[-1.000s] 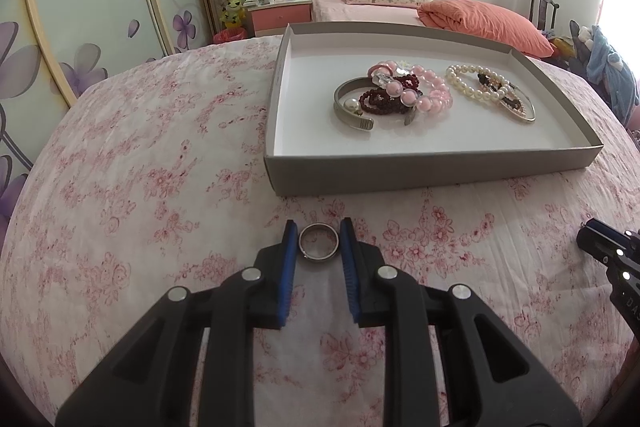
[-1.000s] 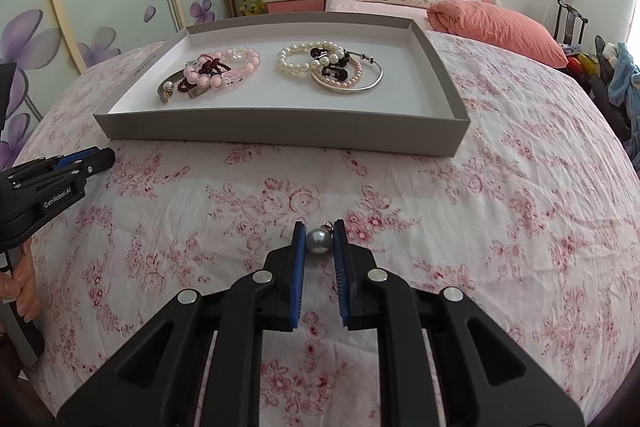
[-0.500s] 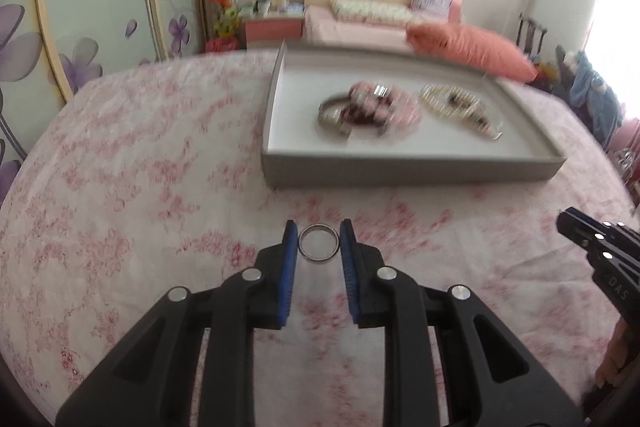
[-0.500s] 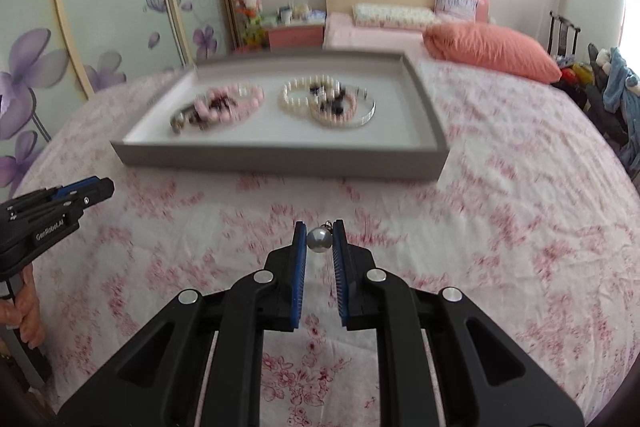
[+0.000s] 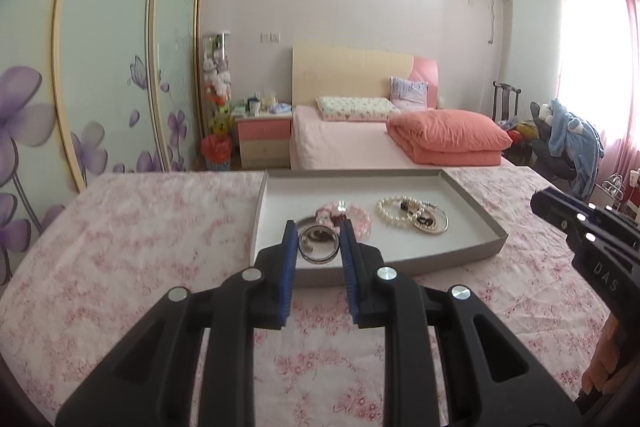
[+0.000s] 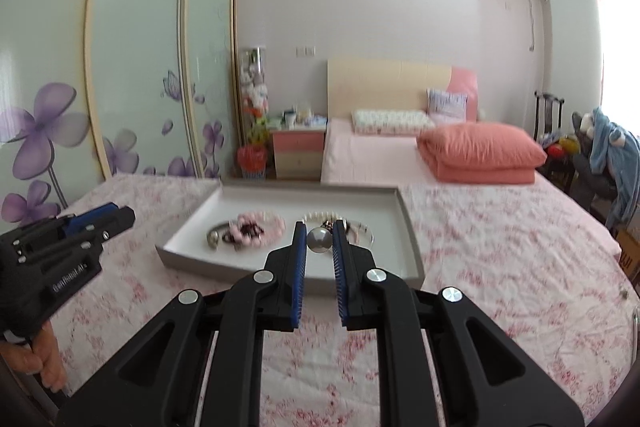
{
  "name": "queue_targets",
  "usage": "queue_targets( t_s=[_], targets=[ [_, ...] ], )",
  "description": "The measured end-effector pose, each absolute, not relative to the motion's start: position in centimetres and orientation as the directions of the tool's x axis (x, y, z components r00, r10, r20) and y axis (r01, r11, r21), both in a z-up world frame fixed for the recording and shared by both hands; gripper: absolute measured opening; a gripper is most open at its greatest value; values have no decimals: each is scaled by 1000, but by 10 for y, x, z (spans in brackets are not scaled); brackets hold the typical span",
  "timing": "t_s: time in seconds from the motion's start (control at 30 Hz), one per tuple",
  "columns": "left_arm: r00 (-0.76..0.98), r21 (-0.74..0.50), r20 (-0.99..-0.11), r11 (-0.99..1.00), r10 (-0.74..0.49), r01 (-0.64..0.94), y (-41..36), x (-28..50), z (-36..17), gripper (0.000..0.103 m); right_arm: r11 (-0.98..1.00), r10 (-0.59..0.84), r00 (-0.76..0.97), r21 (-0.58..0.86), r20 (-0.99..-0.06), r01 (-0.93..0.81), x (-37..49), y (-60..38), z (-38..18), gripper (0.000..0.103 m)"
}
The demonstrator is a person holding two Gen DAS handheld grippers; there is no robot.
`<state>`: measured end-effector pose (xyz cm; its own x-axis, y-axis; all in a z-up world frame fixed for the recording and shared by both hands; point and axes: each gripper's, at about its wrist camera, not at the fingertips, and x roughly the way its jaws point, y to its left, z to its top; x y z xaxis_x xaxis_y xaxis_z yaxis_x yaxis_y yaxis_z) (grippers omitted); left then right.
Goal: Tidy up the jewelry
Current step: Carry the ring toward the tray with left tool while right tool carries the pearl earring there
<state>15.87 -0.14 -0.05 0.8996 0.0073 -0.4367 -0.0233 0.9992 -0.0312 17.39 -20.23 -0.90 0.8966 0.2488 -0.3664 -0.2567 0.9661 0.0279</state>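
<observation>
The left gripper (image 5: 319, 243) pinches a silver ring (image 5: 318, 245) and the right gripper (image 6: 319, 239) pinches a pearl (image 6: 319, 239), both raised over the floral cloth (image 5: 140, 227). Bracelets (image 5: 412, 215) lie in the grey tray (image 5: 472, 203) just beyond them.

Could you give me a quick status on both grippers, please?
Left gripper shut on ring. Right gripper shut on pearl. Tray ahead, path clear.

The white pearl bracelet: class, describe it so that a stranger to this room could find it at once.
Start at the shallow grey tray on the pink floral bedspread. Inside lie two clusters of jewelry; take the right-hand one. The white pearl bracelet is its loop of small cream beads, unlike the pink bead bracelet in the left cluster.
</observation>
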Motion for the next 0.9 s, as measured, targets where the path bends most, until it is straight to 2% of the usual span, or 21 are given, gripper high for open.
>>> queue_targets(
  t_s=[0.2,0.9],
  targets=[
    [907,-38,-422,999,5,-23,-3,157,5,22,967,248,908,23,-337,-255,173,-202,-5,14],
    [917,-7,-398,1000,-9,7,-10,175,11,22,965,259,906,41,-335,-261,197,-199,4,14]
  ],
)
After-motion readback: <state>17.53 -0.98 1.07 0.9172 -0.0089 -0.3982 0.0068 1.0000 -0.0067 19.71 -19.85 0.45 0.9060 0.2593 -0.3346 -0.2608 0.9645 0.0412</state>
